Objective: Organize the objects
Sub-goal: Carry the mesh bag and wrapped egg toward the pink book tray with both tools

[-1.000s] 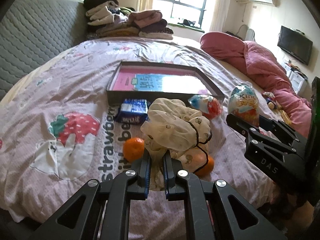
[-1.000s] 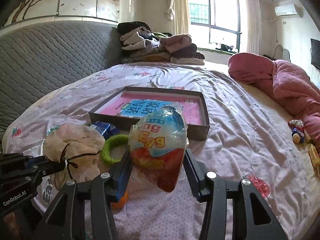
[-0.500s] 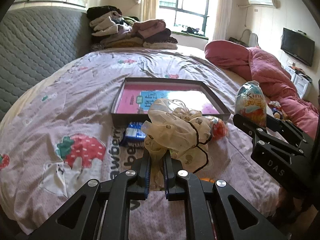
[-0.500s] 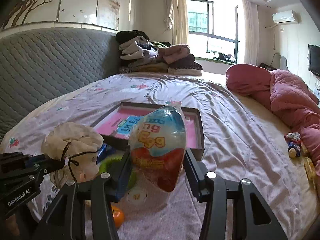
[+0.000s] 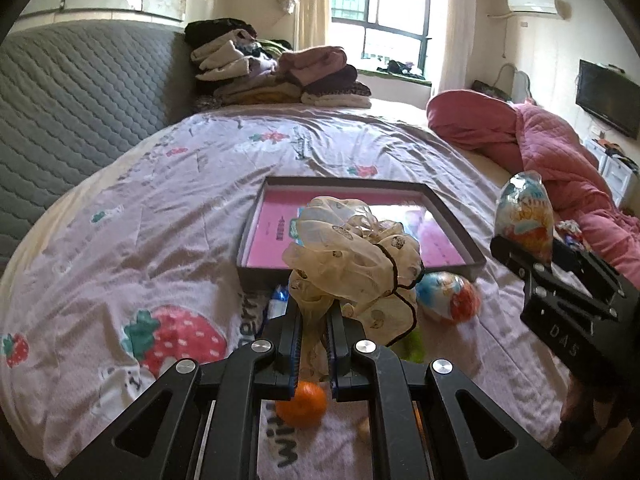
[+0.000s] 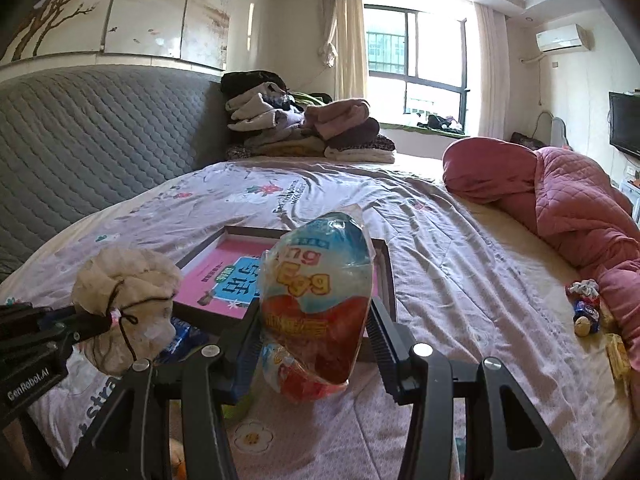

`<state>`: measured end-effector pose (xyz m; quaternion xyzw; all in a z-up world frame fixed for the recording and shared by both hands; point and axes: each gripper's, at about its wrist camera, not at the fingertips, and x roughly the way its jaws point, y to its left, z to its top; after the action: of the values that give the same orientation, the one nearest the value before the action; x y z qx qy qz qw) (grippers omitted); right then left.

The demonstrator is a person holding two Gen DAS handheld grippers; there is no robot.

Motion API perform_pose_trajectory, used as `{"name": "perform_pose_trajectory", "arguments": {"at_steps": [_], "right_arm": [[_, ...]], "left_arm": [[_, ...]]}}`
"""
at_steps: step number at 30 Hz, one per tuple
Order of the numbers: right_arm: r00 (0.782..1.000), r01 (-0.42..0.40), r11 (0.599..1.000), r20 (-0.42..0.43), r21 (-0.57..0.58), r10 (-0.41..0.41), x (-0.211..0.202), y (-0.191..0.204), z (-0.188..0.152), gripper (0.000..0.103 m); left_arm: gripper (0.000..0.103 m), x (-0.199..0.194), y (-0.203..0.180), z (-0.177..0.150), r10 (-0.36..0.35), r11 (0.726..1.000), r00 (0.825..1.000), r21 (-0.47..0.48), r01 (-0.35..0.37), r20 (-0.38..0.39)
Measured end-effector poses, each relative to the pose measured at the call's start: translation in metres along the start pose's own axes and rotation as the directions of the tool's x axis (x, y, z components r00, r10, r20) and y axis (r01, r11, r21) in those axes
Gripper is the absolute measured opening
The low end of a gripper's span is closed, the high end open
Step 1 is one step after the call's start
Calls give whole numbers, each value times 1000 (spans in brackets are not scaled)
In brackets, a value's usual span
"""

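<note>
On the bed (image 5: 160,216), a tray (image 5: 456,220) holds a pink book (image 6: 228,280).

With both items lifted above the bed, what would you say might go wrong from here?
The left tongs pinch only a bottom fold of the floppy scrunchie, so it might slip out. The right tongs hold a crinkly wrapped egg that might slide before reaching the tray.

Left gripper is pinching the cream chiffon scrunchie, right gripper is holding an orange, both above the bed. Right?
Not quite. The right gripper holds a large foil-wrapped toy egg, not an orange, as the right wrist view shows. The left gripper does pinch the cream chiffon scrunchie.
</note>
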<state>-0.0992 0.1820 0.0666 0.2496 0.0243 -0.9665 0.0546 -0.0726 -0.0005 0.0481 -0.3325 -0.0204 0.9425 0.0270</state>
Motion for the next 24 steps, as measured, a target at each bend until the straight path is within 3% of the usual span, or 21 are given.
{"name": "perform_pose_trajectory", "arguments": {"at_steps": [13, 18, 24], "right_arm": [[1000, 22, 1000, -15, 1, -22, 24, -11, 12, 50], [999, 53, 998, -4, -19, -53, 48, -23, 27, 50], [997, 55, 998, -62, 1, -55, 83, -38, 33, 50]], "left_arm": [[10, 41, 1, 39, 62, 998, 998, 6, -62, 6], [10, 61, 2, 50, 42, 999, 999, 6, -42, -11], [10, 86, 8, 67, 28, 1000, 999, 1, -28, -22]]}}
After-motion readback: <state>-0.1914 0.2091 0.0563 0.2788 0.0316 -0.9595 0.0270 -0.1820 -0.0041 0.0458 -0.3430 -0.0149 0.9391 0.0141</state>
